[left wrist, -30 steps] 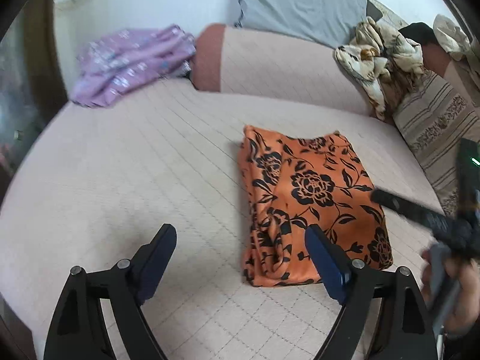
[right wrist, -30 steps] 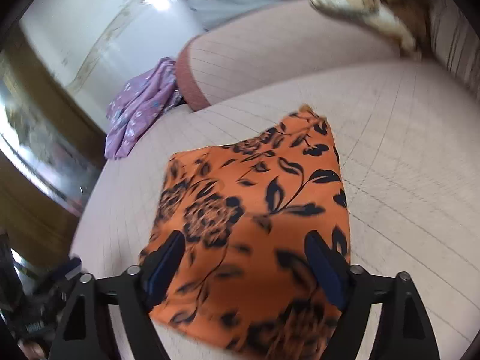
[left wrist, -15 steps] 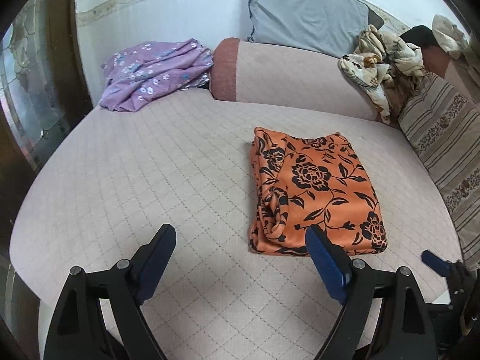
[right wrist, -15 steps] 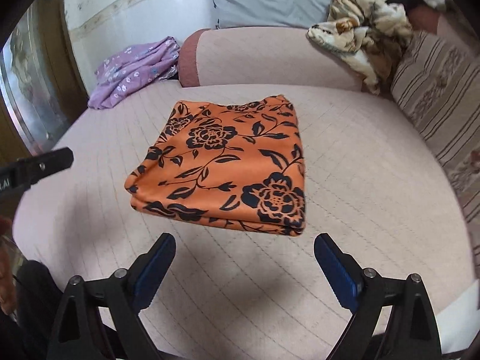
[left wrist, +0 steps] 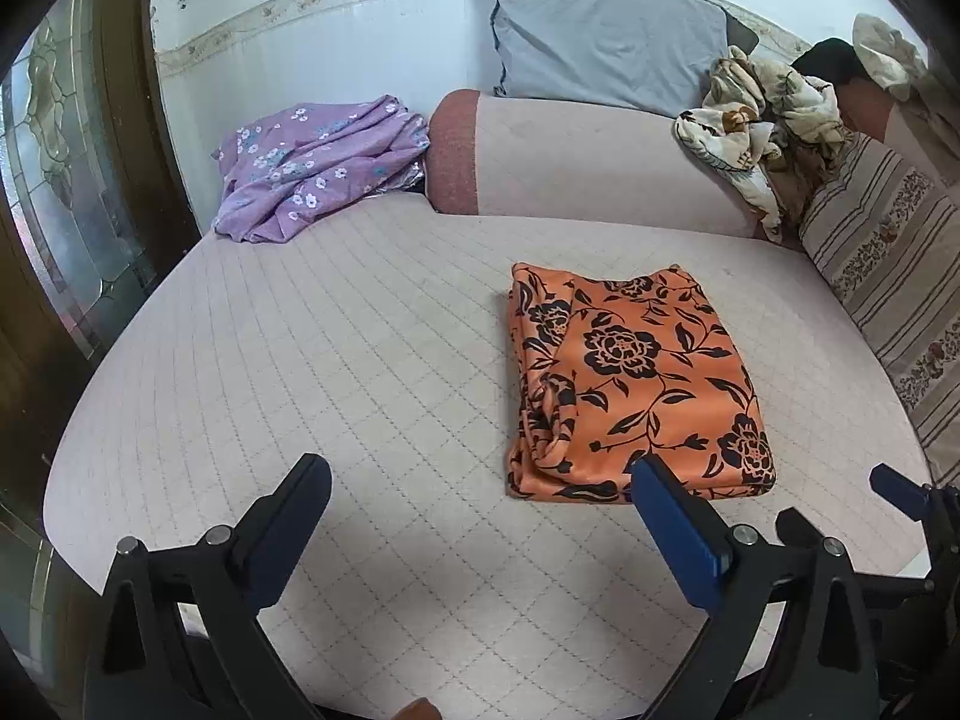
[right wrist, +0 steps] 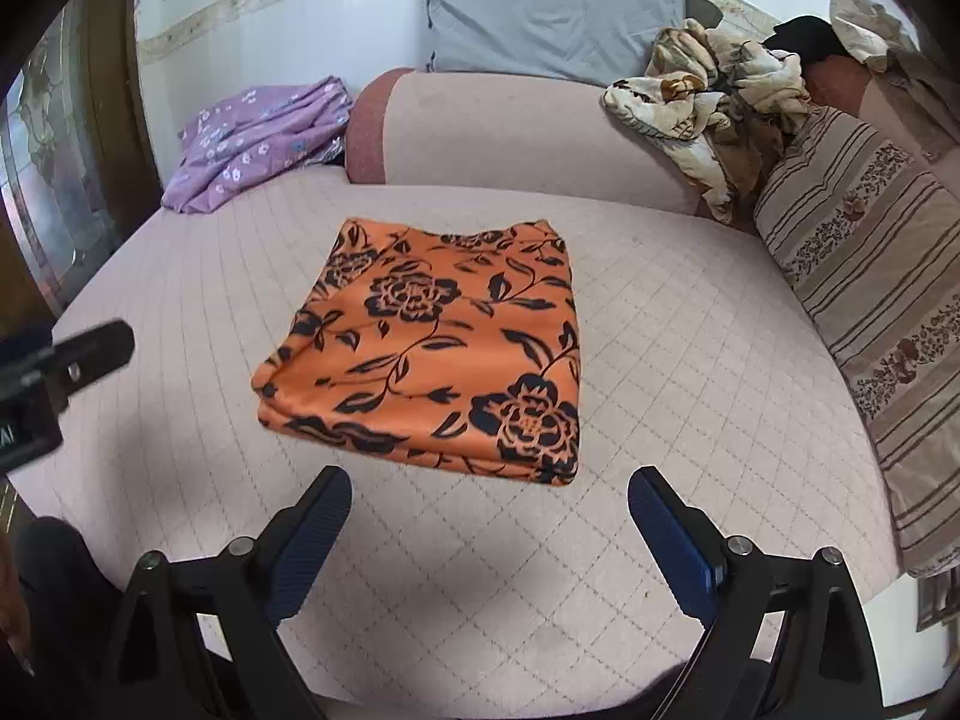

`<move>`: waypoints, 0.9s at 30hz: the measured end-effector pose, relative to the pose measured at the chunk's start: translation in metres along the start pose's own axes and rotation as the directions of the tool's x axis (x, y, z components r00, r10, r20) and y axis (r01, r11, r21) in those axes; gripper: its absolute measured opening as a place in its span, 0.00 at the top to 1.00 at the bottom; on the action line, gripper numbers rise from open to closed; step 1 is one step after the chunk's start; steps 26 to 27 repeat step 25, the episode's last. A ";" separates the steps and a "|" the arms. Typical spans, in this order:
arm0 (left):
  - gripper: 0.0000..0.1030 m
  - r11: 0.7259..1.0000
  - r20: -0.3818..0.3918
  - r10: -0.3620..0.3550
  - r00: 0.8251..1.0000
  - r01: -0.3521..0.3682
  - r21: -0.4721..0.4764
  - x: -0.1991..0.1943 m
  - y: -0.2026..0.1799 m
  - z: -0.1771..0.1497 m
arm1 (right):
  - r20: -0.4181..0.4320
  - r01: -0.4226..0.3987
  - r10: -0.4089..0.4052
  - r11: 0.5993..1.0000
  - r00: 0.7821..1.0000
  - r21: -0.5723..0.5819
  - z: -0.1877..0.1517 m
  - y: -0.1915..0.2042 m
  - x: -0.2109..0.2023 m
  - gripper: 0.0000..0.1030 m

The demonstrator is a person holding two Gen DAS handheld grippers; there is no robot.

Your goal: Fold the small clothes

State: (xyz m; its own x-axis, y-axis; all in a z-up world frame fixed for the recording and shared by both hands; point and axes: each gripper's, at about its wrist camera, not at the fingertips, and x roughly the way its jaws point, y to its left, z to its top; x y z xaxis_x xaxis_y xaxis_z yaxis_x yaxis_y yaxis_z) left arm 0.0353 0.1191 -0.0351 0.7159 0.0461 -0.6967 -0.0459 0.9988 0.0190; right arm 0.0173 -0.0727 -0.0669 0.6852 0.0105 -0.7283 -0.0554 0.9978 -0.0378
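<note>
Both grippers pulled back, jaws spread, orange garment (right wrist: 444,348) folded on bed (right wrist: 660,360)

Soft even daylight, sharp focus, fisheye bending, dark vignetted corners

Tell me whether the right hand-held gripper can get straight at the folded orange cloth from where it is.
Probably yes. The right hand-held gripper is open and points at the folded orange cloth, with only bare quilted mattress between them. The left hand-held gripper sits off to the side, out of the path.
</note>
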 end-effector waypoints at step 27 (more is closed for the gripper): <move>0.03 0.999 -0.004 -0.025 1.000 0.026 0.042 0.031 -0.025 0.018 | 0.016 -0.006 0.006 1.000 1.000 -0.008 0.031 -0.017 0.020 0.07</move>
